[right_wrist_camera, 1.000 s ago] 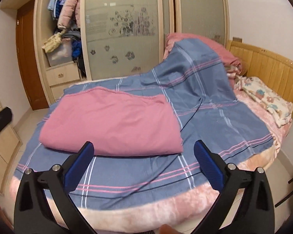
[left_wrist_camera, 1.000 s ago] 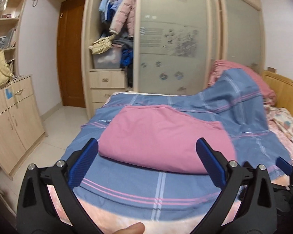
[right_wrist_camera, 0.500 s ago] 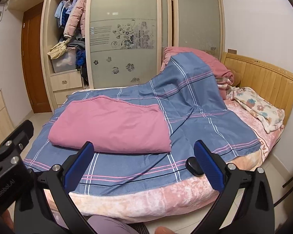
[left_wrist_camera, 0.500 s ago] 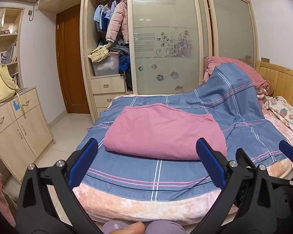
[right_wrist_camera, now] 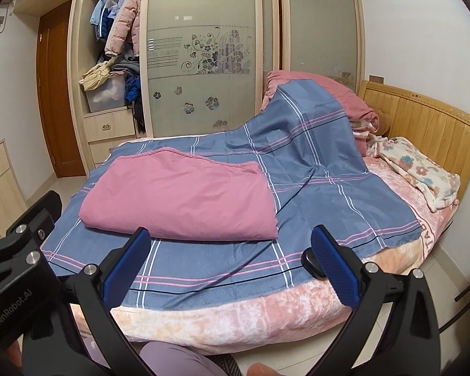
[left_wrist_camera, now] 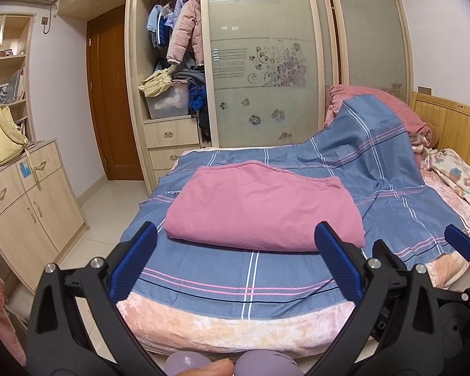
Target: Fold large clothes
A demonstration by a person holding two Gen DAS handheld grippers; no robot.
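The pink garment lies folded near the bed's foot edge. Both the left gripper and right gripper hang spread wide, empty. Folding looks finished; any next move means reaching forward.

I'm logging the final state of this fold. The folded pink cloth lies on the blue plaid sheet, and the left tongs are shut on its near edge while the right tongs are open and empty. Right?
Not quite. In the left wrist view the left tongs are open and empty, short of the folded pink cloth, not shut on it. The rest holds: the cloth lies on the blue plaid sheet, and the right tongs are open and empty.
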